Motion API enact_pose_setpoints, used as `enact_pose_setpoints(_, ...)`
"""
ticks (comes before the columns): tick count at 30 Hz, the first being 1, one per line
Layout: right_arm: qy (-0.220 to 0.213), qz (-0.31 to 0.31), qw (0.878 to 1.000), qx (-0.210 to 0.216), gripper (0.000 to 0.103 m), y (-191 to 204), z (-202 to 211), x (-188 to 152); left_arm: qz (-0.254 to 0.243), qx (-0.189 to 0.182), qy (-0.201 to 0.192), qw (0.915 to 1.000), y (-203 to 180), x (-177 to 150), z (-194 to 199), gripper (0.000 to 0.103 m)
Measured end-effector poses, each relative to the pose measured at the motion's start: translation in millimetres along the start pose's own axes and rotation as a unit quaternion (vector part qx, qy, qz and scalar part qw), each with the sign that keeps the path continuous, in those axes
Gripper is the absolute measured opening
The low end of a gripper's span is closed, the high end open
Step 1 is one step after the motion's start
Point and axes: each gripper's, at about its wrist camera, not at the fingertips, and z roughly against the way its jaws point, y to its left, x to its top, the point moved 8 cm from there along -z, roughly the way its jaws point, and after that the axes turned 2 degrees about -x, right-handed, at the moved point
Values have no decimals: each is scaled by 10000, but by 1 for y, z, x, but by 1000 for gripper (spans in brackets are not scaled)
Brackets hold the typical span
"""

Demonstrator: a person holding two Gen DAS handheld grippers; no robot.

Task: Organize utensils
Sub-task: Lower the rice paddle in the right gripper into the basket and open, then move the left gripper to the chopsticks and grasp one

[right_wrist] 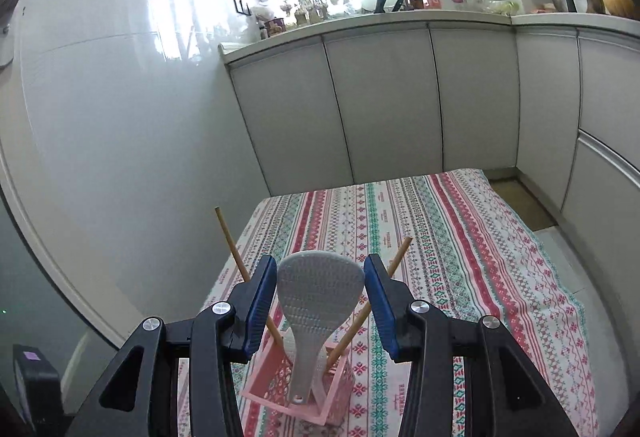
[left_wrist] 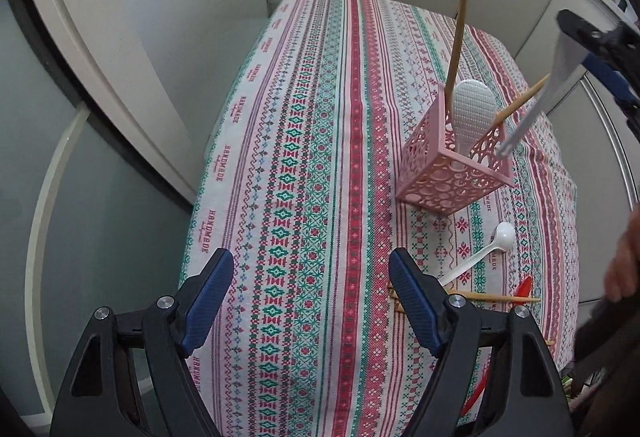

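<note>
While the right gripper [right_wrist: 320, 301] hangs over the pink utensil holder [left_wrist: 452, 173] with a grey rice paddle [right_wrist: 316, 301] between its spread jaws, seemingly just released, the handle enters the holder; the left gripper [left_wrist: 310, 301] gapes empty; next, the white spoon [left_wrist: 486, 251] on the table [left_wrist: 304, 141].

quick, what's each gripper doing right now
Left gripper: open, holding nothing, above the tablecloth.
Right gripper: appears open around a grey rice paddle over the pink holder; whether the paddle is released cannot be told.

Black left gripper [left_wrist: 310, 301], blue ribbed jaws, silver screws; bare skin
</note>
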Motion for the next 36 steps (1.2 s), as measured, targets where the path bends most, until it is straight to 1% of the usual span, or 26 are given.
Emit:
enact_pose_setpoints(2,-45,125,9998,-124,46,5,-7,-6,-39,-20,-10,10000,-1,1,1,82)
enact_pose_setpoints(5,-12,200,9996,-182,46,10,-18,-15,-75,-29,19,10000,-2,0,-1,82)
enact_pose_setpoints(10,206,253,9995,-44,47,20,-26,-29,-92,-20,45,9999,-2,1,-3,82)
enact_pose_setpoints(11,236,279,9993,10,48,22,-26,-30,-86,-22,39,10000,-2,1,-3,82)
enact_pose_setpoints(14,258,290,9992,94,63,24,-18,-29,-73,-17,21,10000,-2,1,-2,82)
enact_pose_setpoints(19,379,439,9982,132,64,17,6,-26,-127,-61,70,9999,-7,-3,-2,82)
enact_pose_setpoints(20,441,484,9978,140,65,13,13,-27,-126,-87,98,9998,-8,-4,-3,82)
enact_pose_setpoints(21,494,520,9973,138,69,10,18,-27,-123,-128,133,9998,-9,-6,-3,82)
enact_pose_setpoints(26,952,687,9931,50,78,-14,46,-39,-163,-297,298,9990,-20,-17,-4,82)
enact_pose_setpoints(29,1350,768,9878,-60,84,-32,59,-55,-298,-325,366,9984,-30,-24,-4,82)
enact_pose_setpoints(30,1480,807,9856,-107,84,-39,62,-61,-351,-326,381,9981,-34,-26,-4,82)
enact_pose_setpoints(34,2106,902,9730,-284,85,-61,69,-90,-578,-356,463,9966,-51,-36,-4,82)
enact_pose_setpoints(36,2510,850,9635,-384,85,-75,69,-107,-662,-374,508,9958,-58,-40,-5,82)
